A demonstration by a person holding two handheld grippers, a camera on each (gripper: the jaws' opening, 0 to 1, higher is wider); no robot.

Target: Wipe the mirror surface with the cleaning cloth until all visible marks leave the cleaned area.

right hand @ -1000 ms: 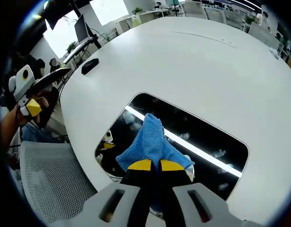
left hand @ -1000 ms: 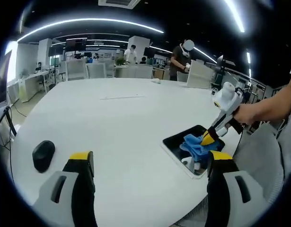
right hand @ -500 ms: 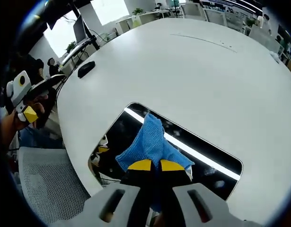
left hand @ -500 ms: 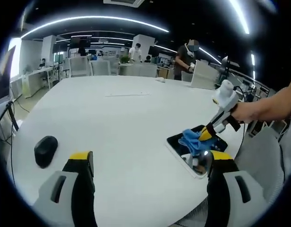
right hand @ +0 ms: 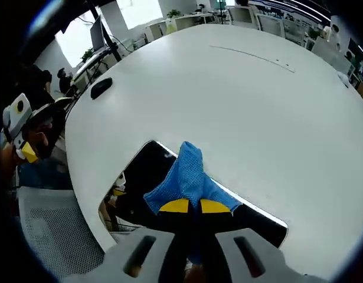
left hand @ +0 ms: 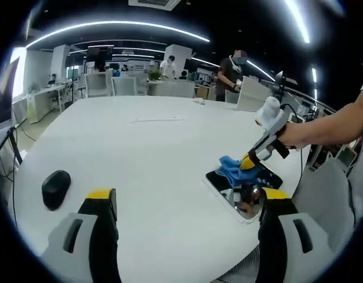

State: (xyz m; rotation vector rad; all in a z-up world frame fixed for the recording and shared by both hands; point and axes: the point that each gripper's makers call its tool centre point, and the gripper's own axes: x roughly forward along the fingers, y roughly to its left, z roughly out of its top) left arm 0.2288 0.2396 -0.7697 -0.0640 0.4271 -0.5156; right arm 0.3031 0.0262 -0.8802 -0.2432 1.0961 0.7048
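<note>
A dark rectangular mirror lies flat near the edge of the white table. My right gripper is shut on a blue cleaning cloth, which rests on the mirror's far long edge. In the left gripper view the mirror sits at the right, and the cloth hangs from the right gripper, held by a person's hand. My left gripper stands open over the near table edge, holding nothing.
A black computer mouse lies at the table's left, also visible as the mouse far off in the right gripper view. A grey mesh chair stands beside the table. People and desks fill the room's far end.
The right gripper has slid the cloth across the mirror toward its far edge. The left gripper has held almost still.
</note>
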